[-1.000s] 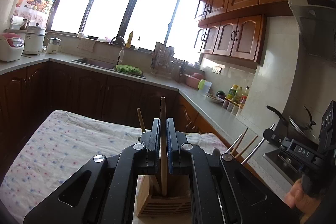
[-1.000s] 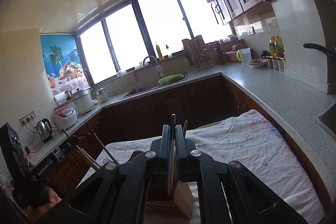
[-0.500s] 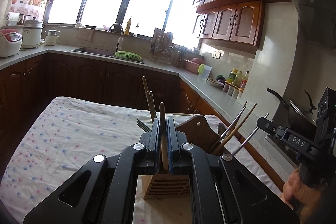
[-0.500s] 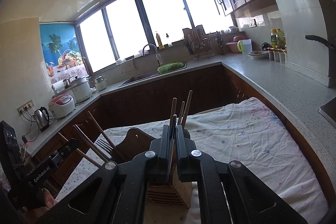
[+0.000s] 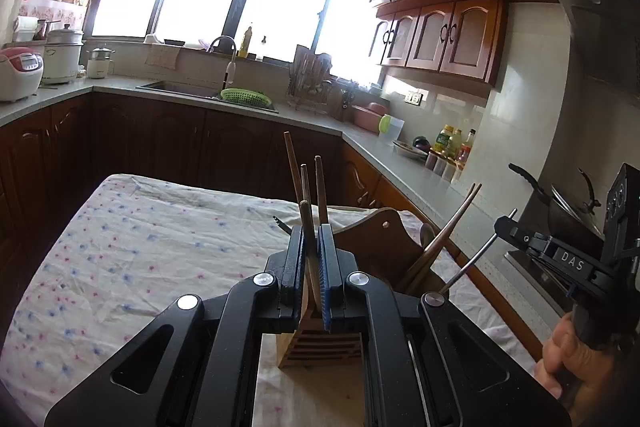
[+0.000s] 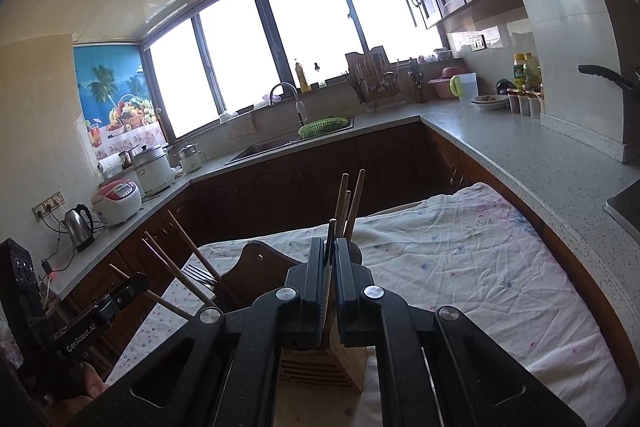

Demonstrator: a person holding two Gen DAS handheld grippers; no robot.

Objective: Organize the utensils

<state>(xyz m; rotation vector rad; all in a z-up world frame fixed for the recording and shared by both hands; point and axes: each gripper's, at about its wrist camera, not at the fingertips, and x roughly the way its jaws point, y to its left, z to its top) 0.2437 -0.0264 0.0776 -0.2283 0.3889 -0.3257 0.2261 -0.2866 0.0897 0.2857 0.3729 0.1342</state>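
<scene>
A slatted wooden utensil holder (image 5: pixel 320 343) stands on the cloth-covered table, just below both grippers. My left gripper (image 5: pixel 310 239) is shut on a wooden chopstick (image 5: pixel 305 217) that points up between its blue pads, its lower end down by the holder. Three more chopsticks (image 5: pixel 319 183) stand in the holder behind it. My right gripper (image 6: pixel 329 247) is shut on a thin utensil (image 6: pixel 330 233), dark at the top, held upright over the same holder (image 6: pixel 324 363). The utensil's lower end is hidden behind the jaws. Chopsticks (image 6: pixel 356 199) rise just past it.
A flowered cloth (image 5: pixel 132 247) covers the table. More sticks (image 5: pixel 452 227) and a metal rod (image 5: pixel 476 259) lean in a compartment beside a wooden board (image 5: pixel 380 239); a fork (image 6: pixel 198 273) lies there too. A hand (image 5: pixel 568 355) holds the other gripper. Counters and dark cabinets surround the table.
Both views have tipped down, so more of the holder, its standing chopsticks and the table show. Both grippers stay shut on their utensils.
</scene>
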